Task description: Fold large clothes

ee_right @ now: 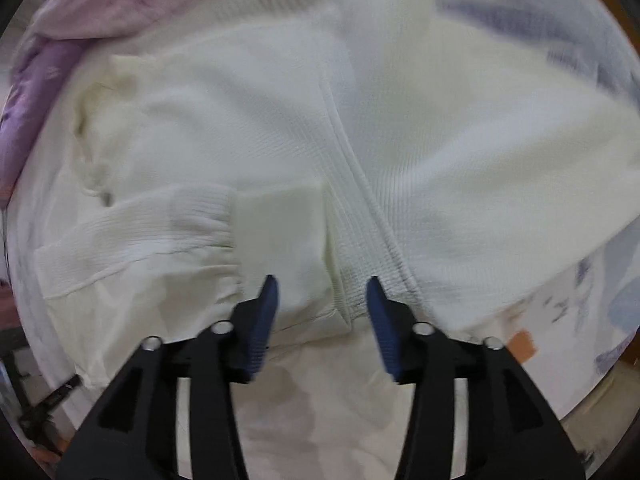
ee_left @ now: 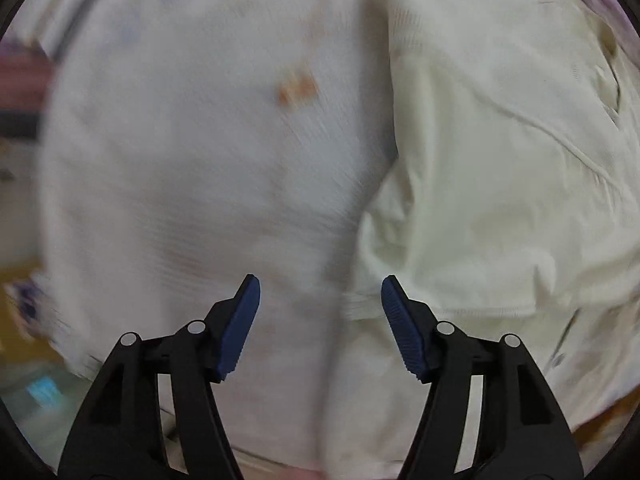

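Partly folded, judging by how things lie. Cream knit sweater (ee_right: 248,132) spread flat on a pale printed bedsheet (ee_left: 192,152), with one sleeve (ee_right: 132,232) brought across the body so that its ribbed cuff (ee_right: 280,232) lies near the middle, just beside a thick ribbed band (ee_right: 360,200) running diagonally over the cloth. Right tool (ee_right: 322,292) pointing straight down above that cuff, blue pads (ee_right: 266,320) apart, nothing between them, no cloth pinched. Left tool (ee_left: 320,296) likewise spread wide and empty, hanging over the sheet just left of the sweater's near edge, where a fold of the cream cloth (ee_left: 480,160) bulges up on the right of that view. Pink and purple bedding (ee_right: 60,60) bunched at the far left, clear of the work. Much blur in the left view, so little fine detail there. Probably left to do: bringing in the other side, then folding the body over on itself, then smoothing. Impossible to tell whether the other sleeve is already tucked.
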Tool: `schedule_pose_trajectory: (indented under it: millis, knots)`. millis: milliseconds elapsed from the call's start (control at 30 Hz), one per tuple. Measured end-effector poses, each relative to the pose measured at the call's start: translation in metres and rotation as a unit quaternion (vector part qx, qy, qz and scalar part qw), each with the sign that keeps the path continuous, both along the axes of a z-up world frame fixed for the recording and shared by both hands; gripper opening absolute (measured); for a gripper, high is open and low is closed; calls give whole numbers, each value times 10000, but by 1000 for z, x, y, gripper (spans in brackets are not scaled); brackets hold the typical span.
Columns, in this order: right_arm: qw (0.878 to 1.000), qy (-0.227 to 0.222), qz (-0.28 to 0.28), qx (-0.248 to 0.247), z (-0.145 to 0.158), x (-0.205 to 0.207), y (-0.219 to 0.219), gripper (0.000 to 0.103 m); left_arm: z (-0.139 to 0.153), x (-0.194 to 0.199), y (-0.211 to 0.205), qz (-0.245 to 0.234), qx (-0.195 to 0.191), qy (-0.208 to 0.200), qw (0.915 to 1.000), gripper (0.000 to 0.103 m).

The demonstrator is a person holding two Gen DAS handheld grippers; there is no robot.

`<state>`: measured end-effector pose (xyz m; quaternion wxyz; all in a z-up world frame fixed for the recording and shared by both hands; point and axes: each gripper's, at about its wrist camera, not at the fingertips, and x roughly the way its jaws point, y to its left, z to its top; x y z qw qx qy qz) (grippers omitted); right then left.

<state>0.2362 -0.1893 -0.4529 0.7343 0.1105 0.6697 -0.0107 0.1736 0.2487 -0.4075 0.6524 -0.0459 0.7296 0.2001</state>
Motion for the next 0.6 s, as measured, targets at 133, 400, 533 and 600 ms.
schedule_pose_trajectory:
  millis: [133,400,533,600]
  knots:
    - [9926,-827,702,551,36,-15,30,51,20,9,-37,-108,-776,-822,9935,11]
    - [9940,160,849,677,-55,-4,62,0,-65,-6,-54,-249,-417,-144,9987,1]
    - [9948,140,635,780,-28,6,56,3,-33,22,-35,-359,-438,-179,9982,1]
    - [9925,-214,722,964,-3,15,59,3,-11,38,-37,-461,-526,-521,9962,2]
